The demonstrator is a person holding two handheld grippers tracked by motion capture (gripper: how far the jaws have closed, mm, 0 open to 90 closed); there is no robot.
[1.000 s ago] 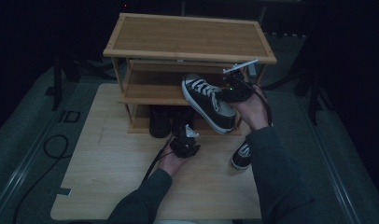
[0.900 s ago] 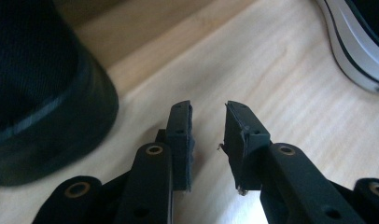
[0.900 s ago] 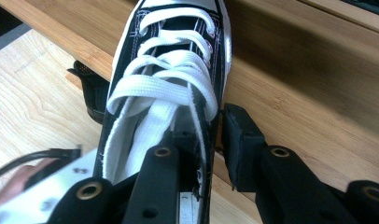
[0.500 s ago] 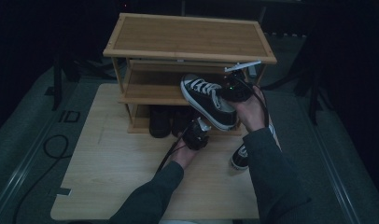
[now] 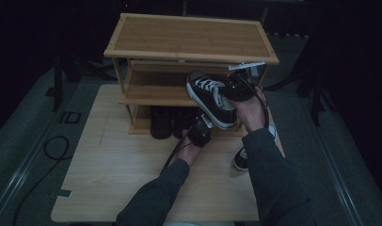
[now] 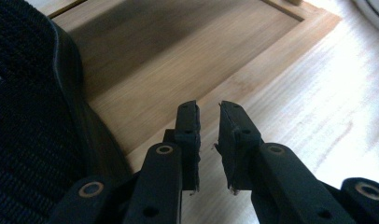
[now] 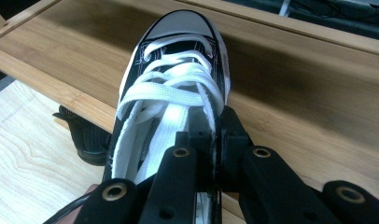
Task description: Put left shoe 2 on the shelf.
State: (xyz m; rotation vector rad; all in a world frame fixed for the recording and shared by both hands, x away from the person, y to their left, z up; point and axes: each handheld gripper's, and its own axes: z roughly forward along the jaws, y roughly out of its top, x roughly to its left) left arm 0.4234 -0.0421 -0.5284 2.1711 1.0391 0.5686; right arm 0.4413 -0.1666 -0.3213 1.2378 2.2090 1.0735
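Dim room, dark floor around a light wooden table [image 5: 109,179] that fills the lower centre of the high view. At the table's far edge, upper centre of frame, stands a bamboo shoe rack [image 5: 189,35] with a broad top board and two open shelves beneath; a pair of dark shoes [image 5: 170,123] sits on its bottom level. Sneaker [image 5: 210,96]: black canvas, white laces, white rubber sole and grey-white toe cap, held tilted just right of centre with its toe over the middle shelf. Right gripper [image 7: 215,140] is clamped on the sneaker's side wall at the opening. A second sneaker [image 5: 241,159] lies on the table, lower right. Left gripper [image 6: 208,128], under the raised sneaker's heel, has just been closing; narrow gap, nothing between its jaws.
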